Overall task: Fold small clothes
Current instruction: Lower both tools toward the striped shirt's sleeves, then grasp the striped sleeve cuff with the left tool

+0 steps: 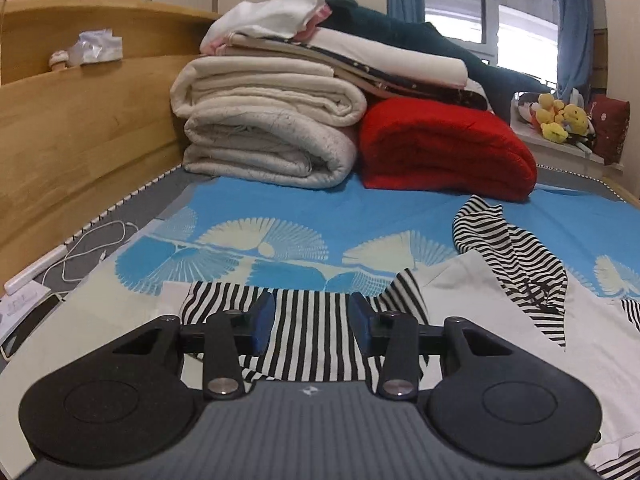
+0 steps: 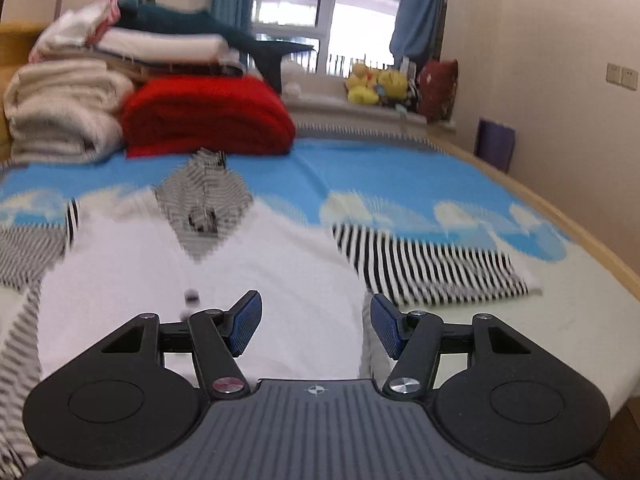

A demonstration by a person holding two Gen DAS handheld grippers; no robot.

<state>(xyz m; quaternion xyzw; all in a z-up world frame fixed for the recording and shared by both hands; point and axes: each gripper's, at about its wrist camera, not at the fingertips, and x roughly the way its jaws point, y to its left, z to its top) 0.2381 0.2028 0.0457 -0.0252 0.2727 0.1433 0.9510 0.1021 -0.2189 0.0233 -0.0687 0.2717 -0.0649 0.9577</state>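
1. My left gripper (image 1: 312, 322) has its jaws apart with nothing pinched. A black-and-white striped sleeve (image 1: 312, 344) of the garment lies flat right under and between the blue pads (image 1: 262, 322), but they aren't pressing on it.
2. My right gripper (image 2: 316, 326) is spread wider, also gripping nothing. The white body of the garment (image 2: 240, 264) is spread directly below and ahead of its fingers.
3. Just ahead and to the right of my right fingers, the other striped sleeve (image 2: 432, 268) stretches flat out across the bed sheet (image 2: 380, 172), which is blue with pale fan prints.
4. Ahead of the right fingers, slightly left, the striped hood (image 2: 206, 200) lies crumpled at the top of the white part. The view is blurry there, so I can't make out the details.
5. Off to the left of my left fingers, a white cable (image 1: 92, 248) loops along the mattress edge by the wooden bed frame (image 1: 80, 132).
6. Further ahead sits a pile of folded cream quilts (image 1: 268, 128), touching a folded red blanket (image 1: 444, 148) on its right, with more bedding on top.
7. Farthest back there's a window (image 2: 320, 12) with blue curtains, and yellow plush toys (image 2: 376, 84) on the sill.
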